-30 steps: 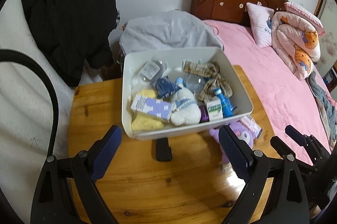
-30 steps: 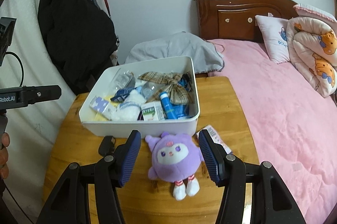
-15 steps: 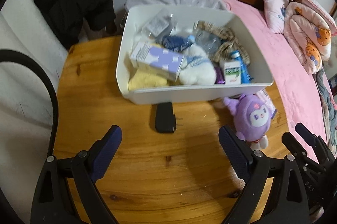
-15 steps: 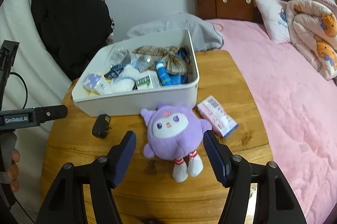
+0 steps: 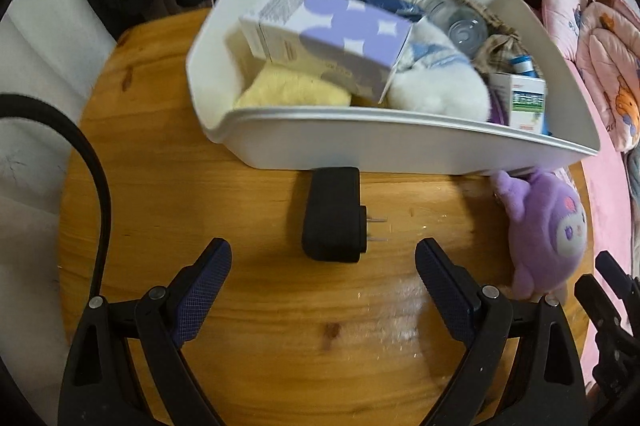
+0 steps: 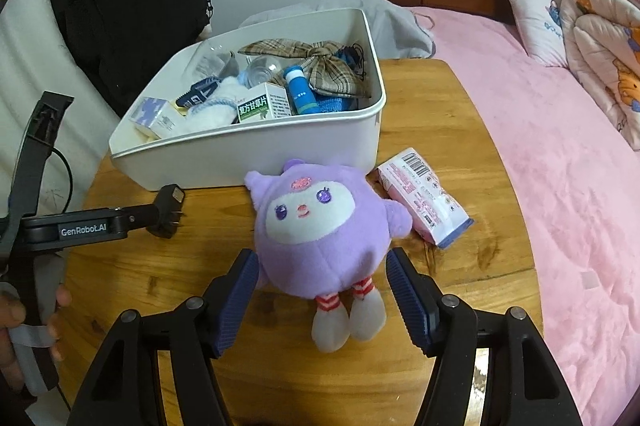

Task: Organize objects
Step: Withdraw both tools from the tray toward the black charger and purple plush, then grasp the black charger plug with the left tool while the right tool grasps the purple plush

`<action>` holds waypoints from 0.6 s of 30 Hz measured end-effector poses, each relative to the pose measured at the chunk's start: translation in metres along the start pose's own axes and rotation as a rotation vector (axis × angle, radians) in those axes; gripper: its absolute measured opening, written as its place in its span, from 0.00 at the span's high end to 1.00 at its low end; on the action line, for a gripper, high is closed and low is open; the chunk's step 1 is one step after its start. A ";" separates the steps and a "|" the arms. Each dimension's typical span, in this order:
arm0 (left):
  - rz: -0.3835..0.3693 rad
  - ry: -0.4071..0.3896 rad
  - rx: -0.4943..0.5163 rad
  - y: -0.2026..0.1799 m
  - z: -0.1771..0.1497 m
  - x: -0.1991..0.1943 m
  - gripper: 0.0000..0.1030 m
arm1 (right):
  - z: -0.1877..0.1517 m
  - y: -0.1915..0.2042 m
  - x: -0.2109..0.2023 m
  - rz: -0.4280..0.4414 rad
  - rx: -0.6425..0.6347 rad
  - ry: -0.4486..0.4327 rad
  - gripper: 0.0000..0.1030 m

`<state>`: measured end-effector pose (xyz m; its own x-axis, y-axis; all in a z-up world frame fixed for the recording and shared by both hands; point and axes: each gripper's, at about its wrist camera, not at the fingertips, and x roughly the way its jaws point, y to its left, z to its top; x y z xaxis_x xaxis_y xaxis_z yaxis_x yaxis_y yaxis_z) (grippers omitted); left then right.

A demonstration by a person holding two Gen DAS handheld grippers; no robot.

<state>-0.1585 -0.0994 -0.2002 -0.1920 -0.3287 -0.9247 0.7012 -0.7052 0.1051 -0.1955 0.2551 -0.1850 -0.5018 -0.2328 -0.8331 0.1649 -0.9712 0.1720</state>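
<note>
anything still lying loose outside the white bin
Yes, three things sit on the table outside the white bin: a purple plush toy between the open right gripper fingers, a pink packet beside it, and a black plug adapter ahead of the open left gripper.

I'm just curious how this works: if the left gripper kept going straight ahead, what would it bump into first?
Probably the black plug adapter, lying between the open left gripper and the white bin beyond it.
</note>
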 end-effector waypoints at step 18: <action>0.034 0.061 0.018 0.003 -0.004 0.033 0.09 | 0.007 0.006 0.035 -0.010 -0.078 0.033 0.25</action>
<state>-0.1599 -0.1098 -0.2321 -0.1258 -0.3142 -0.9410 0.6943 -0.7054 0.1426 -0.2182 0.2407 -0.2091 -0.4758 -0.2203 -0.8515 0.2264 -0.9662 0.1235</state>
